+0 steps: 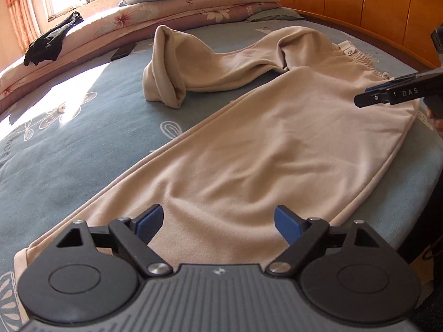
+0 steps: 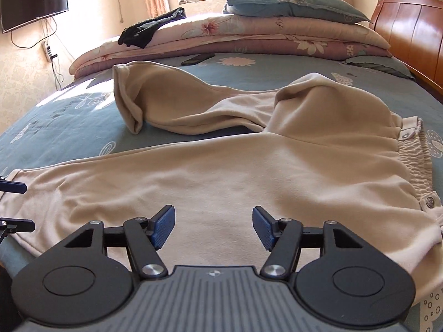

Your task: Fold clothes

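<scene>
The left tool (image 1: 218, 222) is hovering with its blue pads spread wide apart and nothing between them, pointing down over the near leg of the beige trousers (image 1: 263, 149), close to that leg's hem end. The right tool (image 2: 213, 227) is likewise standing with its pads apart and gripping nothing, hanging above the middle of the same leg, with the cloth lying flat just beyond its fingertips. In the left wrist view the right tool is showing at the right edge, above the hip part of the trousers near the elastic waistband (image 2: 415, 160). The trousers are lying on the blue flowered bed sheet (image 1: 69, 144), one leg stretching smooth toward the tools, the other leg (image 2: 166, 99) bending away across the bed and ending rumpled and partly standing up. Beyond it a dark phone (image 2: 198, 59) is resting on the sheet, then folded floral quilts (image 2: 249, 36) topped by a grey-green pillow (image 2: 293, 1), with a black garment (image 2: 149, 31) draped on the quilts. A wooden headboard (image 1: 360, 2) is rising behind.
</scene>
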